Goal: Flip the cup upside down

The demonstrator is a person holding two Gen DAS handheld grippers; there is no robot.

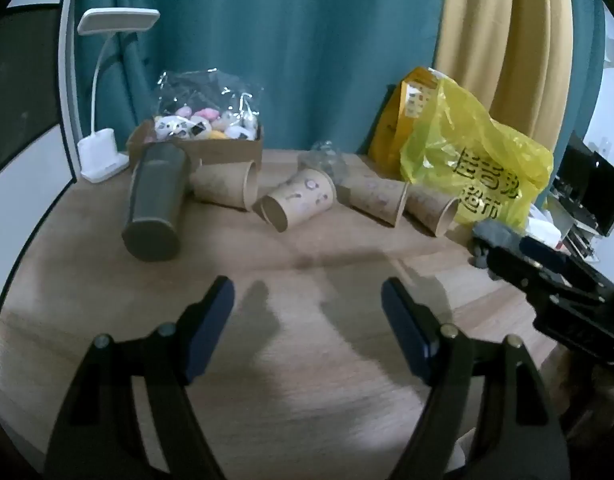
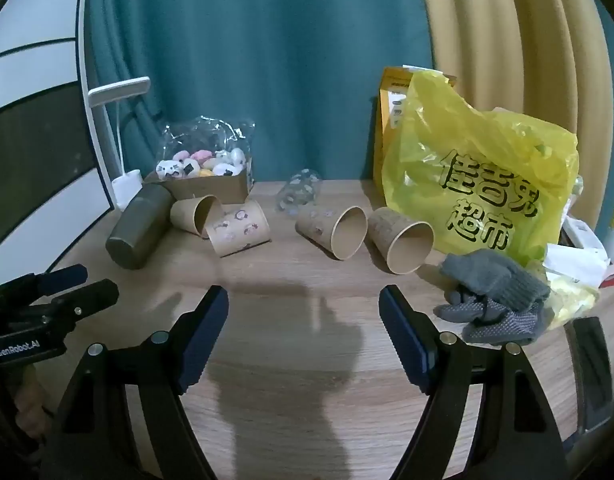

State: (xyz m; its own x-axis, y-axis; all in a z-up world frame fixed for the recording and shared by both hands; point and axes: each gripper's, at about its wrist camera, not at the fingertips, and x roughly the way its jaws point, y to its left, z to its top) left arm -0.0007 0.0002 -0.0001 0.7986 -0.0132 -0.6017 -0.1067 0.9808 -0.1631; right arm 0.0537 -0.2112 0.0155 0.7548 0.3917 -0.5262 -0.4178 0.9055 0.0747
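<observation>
1. Four brown paper cups are lying on their sides in a loose row across the wooden table (image 2: 307,360), well ahead of both grippers and touched by neither.
2. The patterned brown paper cup (image 2: 238,233) is lying ahead and to the left of the right gripper (image 2: 303,332), with its base facing that tool; seen from the left gripper (image 1: 308,326), the same cup (image 1: 297,204) is sitting almost straight ahead.
3. A plain brown paper cup (image 2: 195,214) is resting just behind and left of the patterned one, its open mouth turned toward the right gripper.
4. Two more brown paper cups, one (image 2: 333,227) just beside the other (image 2: 401,240), are pointing their open mouths toward the right gripper, slightly to its right.
5. The right gripper is hovering over bare wood with its blue-padded fingers (image 2: 203,332) spread wide, gripping nothing.
6. The left gripper is likewise standing released, its blue pads (image 1: 405,332) wide apart above the table.
7. A dark olive metal cylinder flask (image 2: 139,232) is lying on its side at the far left of the cup row.
8. A cardboard box of small plush toys (image 2: 203,176) is sitting behind the flask and the plain cup.
9. A yellow plastic shopping bag with black characters (image 2: 479,184) is standing ahead and to the right of the right gripper.
10. A pair of grey knitted gloves (image 2: 495,296) is lying just right of the right gripper's right finger.
</observation>
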